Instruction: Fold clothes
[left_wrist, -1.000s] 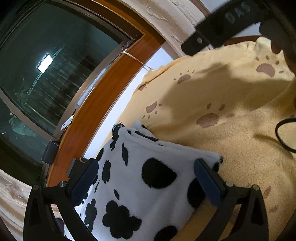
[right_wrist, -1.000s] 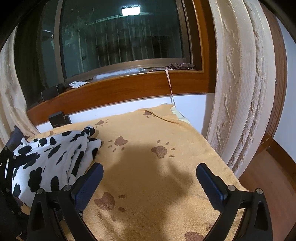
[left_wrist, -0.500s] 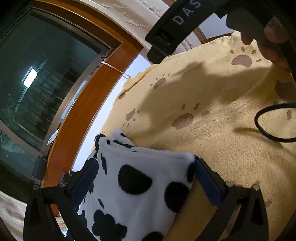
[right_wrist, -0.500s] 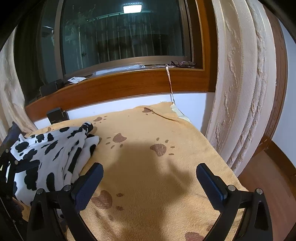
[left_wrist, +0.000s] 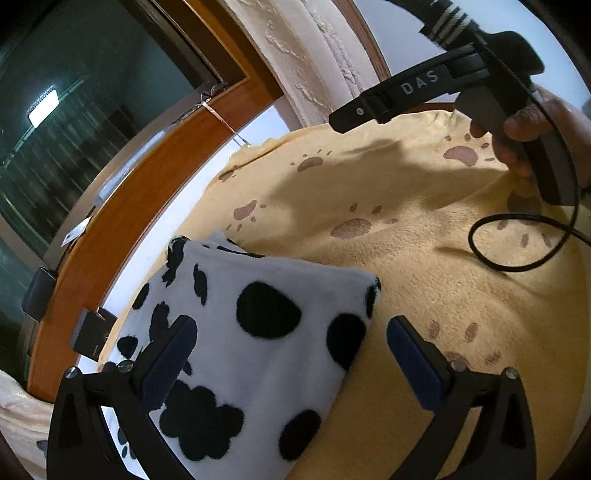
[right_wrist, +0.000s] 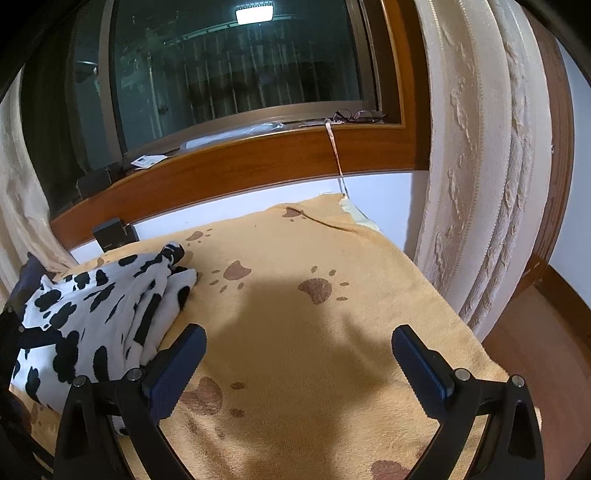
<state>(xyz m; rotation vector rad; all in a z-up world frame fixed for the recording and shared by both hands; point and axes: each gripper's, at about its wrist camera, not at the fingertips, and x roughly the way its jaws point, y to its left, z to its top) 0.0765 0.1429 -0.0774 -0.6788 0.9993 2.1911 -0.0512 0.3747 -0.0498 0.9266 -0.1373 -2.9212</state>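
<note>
Lying folded into a thick bundle at the window-side corner of the paw-print blanket, the cow-print garment looks nearly done — perhaps one squaring-up left, though its far layers are hidden. Both the left gripper and right gripper stand wide open, holding nothing — open blanket spreads rightward to the curtain.

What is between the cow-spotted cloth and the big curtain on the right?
Only bare yellow paw-print blanket lies between the cow-spotted cloth and the curtain; the right wrist view shows it.
</note>
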